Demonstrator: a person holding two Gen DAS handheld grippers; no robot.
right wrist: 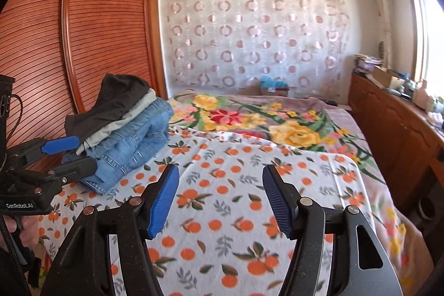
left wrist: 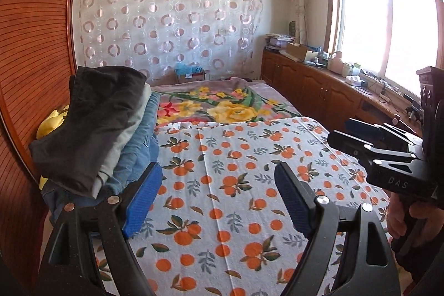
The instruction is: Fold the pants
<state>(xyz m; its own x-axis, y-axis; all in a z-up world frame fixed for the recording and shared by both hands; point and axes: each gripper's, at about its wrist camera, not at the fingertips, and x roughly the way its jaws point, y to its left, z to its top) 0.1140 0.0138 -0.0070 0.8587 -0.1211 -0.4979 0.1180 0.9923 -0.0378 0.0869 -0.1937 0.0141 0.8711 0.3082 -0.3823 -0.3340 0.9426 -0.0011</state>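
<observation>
Sunlit bedroom, with a louvred reddish wooden wardrobe (right wrist: 105, 27) on the left and a bed spread with a white cloth printed with oranges (left wrist: 236, 185), bare where both grippers point; the pants are a stack of folded garments (right wrist: 125, 129) at the cloth's left edge against the wardrobe: black pair (left wrist: 91, 124) on top, a pale grey-green one beneath, blue denim jeans (right wrist: 138, 140) at the bottom; the stack's long axis seems to run away from the cameras toward the far wall, tilting up at the far end. The left gripper (left wrist: 219, 201) is the nearer, its left blue pad just beside the denim, jaws spread and holding nothing; the right gripper (right wrist: 220, 201) sits well apart to the right over open cloth, jaws likewise parted and empty. No unfolded pair shows; likely the stack is finished, or another pair lies out of view.
</observation>
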